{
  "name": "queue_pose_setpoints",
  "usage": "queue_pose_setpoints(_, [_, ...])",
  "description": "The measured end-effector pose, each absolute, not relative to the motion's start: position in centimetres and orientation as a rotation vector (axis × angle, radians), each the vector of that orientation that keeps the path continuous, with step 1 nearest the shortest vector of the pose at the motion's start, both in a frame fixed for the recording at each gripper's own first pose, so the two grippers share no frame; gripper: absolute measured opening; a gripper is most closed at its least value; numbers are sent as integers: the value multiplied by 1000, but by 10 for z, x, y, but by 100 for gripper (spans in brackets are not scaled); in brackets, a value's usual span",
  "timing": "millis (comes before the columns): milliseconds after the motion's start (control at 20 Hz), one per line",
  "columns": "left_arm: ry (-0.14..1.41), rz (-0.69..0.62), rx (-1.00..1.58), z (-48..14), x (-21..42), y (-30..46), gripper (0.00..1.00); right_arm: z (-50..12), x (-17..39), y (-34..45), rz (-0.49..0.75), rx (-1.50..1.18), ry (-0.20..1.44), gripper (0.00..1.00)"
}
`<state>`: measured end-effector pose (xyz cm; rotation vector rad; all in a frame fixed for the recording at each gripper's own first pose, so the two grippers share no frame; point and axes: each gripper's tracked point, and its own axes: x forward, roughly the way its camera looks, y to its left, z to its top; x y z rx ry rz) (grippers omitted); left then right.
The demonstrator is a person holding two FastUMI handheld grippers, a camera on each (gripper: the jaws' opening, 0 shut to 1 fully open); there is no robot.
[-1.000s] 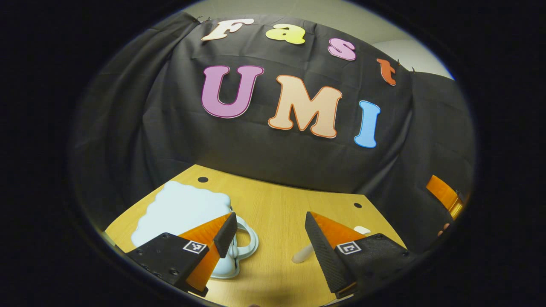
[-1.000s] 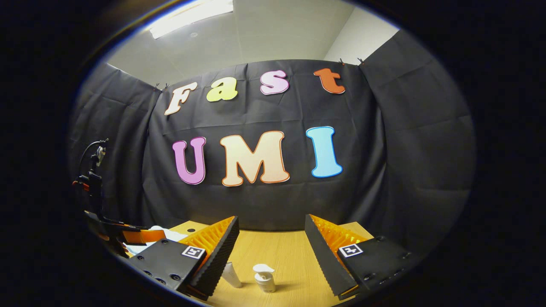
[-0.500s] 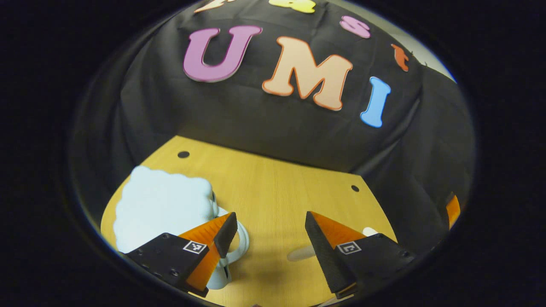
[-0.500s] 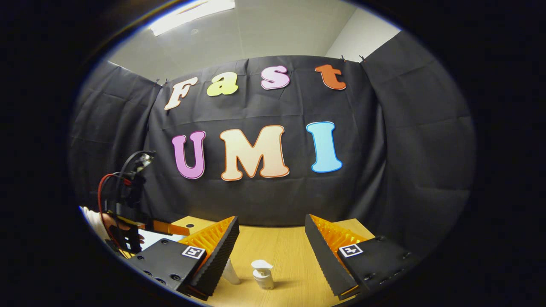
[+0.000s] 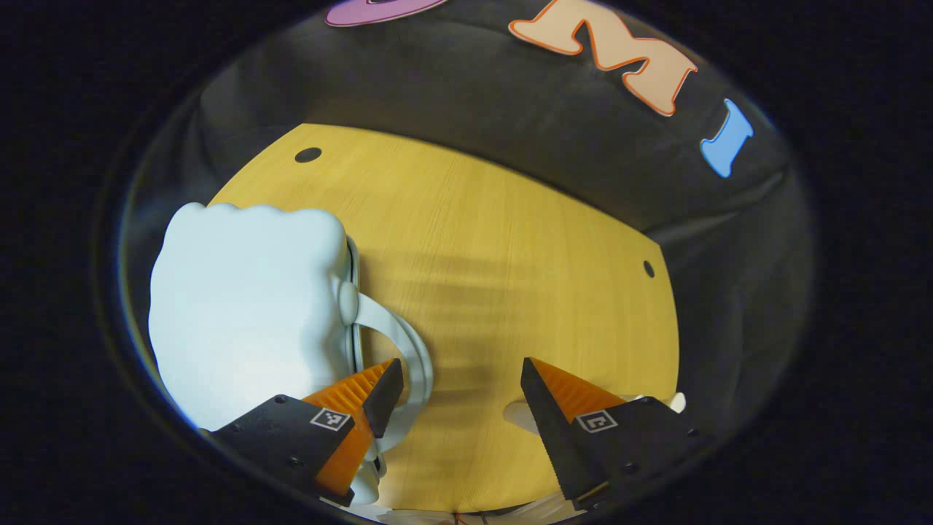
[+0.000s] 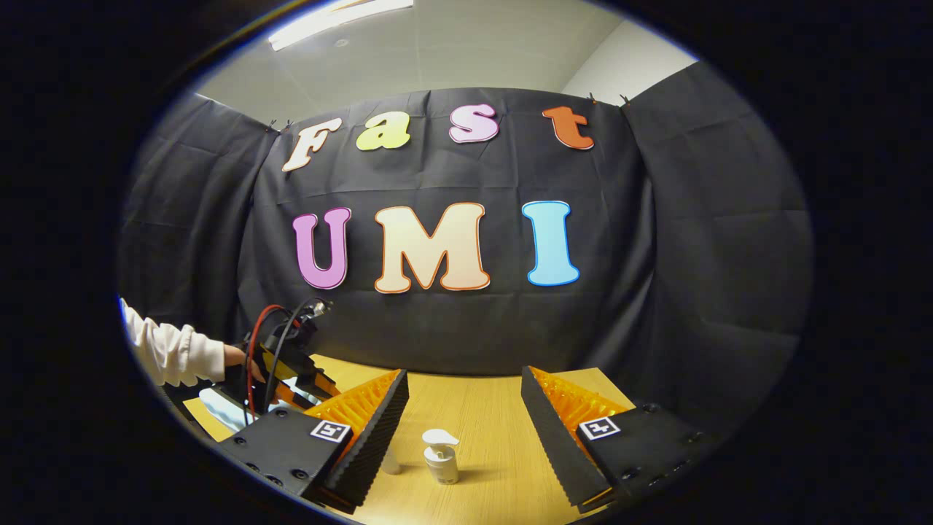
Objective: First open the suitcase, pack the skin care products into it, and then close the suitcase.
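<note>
Between our left gripper (image 5: 461, 379)'s fingers, which stand wide apart and grip nothing, we see bare wooden table (image 5: 503, 240). Its left finger (image 5: 384, 386) overlaps the looped handle (image 5: 408, 350) of the pale blue suitcase (image 5: 248, 299); whether it touches the handle we cannot tell. The suitcase lies flat and closed on the left part of the table, with a wavy, cloud-like outline. Just behind the right finger, a whitish tube (image 5: 519, 414) lies on the wood, mostly hidden by that finger. Two small dark holes mark the tabletop, one at the far left corner (image 5: 307, 154) and one near the right edge (image 5: 649, 268); black cloth hangs beyond.

Our right gripper (image 6: 464, 397) is likewise spread wide and empty, held over the near edge of the table. Between its fingers a small white pump bottle (image 6: 441, 456) stands upright on the wood, well clear of both. Another whitish item (image 6: 391, 461) sits beside the left finger, largely hidden behind it. Farther left in the right gripper view we see the other gripper with red and black cables, held by a hand (image 6: 237, 355) in a white sleeve (image 6: 171, 352), over the suitcase.
</note>
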<state>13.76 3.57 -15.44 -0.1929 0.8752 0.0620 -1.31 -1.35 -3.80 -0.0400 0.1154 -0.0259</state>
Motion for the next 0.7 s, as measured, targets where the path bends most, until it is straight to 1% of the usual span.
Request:
queue_pose_setpoints(200, [986, 118, -174, -179, 142, 47, 95, -42, -17, -27, -52, -47, 126, 98])
queue_pose_setpoints(250, [1005, 125, -171, -184, 143, 48, 94, -42, -17, -31, -59, -42, 127, 98])
queue_pose_setpoints(300, [1020, 131, -171, -187, 145, 49, 89, -42, -18, -35, -66, -35, 127, 98])
queue_pose_setpoints(400, [1056, 148, -166, -196, 146, 51, 86, -43, -17, -42, -78, -23, 132, 99])
queue_pose_setpoints(450, [1070, 153, -165, -199, 147, 52, 84, -43, -18, -46, -84, -24, 137, 98])
queue_pose_setpoints(500, [1080, 153, -164, -203, 147, 50, 77, -43, -19, -52, -91, -30, 138, 98])
queue_pose_setpoints(700, [1107, 161, -155, -211, 149, 52, 65, -43, -24, -72, -127, -51, 143, 98])
